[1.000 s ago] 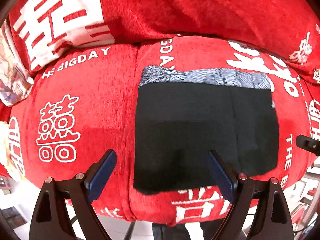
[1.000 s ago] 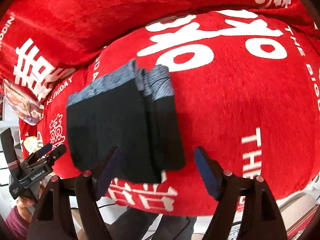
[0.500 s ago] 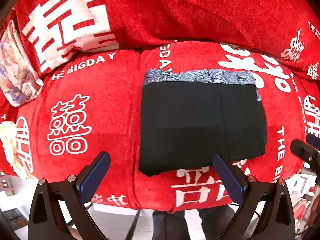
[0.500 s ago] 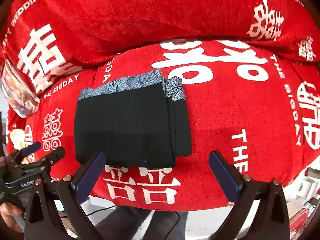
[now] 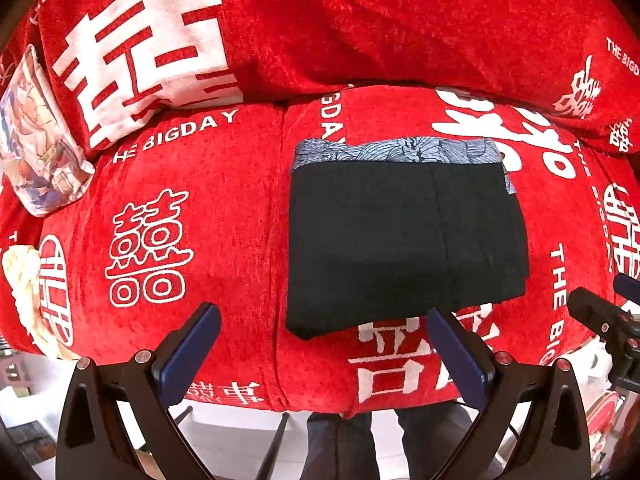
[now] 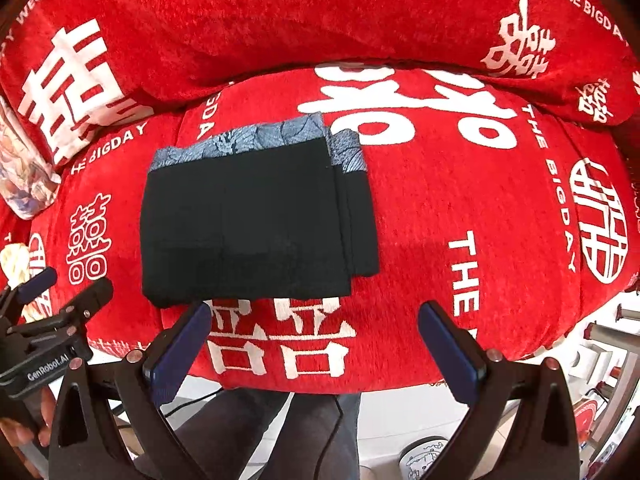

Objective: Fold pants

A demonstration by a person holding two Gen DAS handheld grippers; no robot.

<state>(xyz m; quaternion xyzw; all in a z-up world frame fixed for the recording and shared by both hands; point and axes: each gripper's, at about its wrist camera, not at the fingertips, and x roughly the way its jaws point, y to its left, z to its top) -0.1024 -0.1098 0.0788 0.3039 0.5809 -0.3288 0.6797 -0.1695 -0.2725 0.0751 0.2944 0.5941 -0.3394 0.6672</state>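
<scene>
I count one pair of pants [image 5: 404, 240], black with a blue-grey patterned waistband, folded into a flat rectangle on the red sofa seat [image 5: 192, 216]. I hold two grippers: my left gripper [image 5: 320, 344] and my right gripper [image 6: 312, 340], each with jaws that have just been opening and now stand wide apart, nothing between them, both clear of the cloth. One red back cushion [image 6: 280, 20] lies behind the pants. One printed pillow [image 5: 36, 140] sits at the far left. Nothing covers the pants; my legs [image 6: 256, 432] show below the seat edge
</scene>
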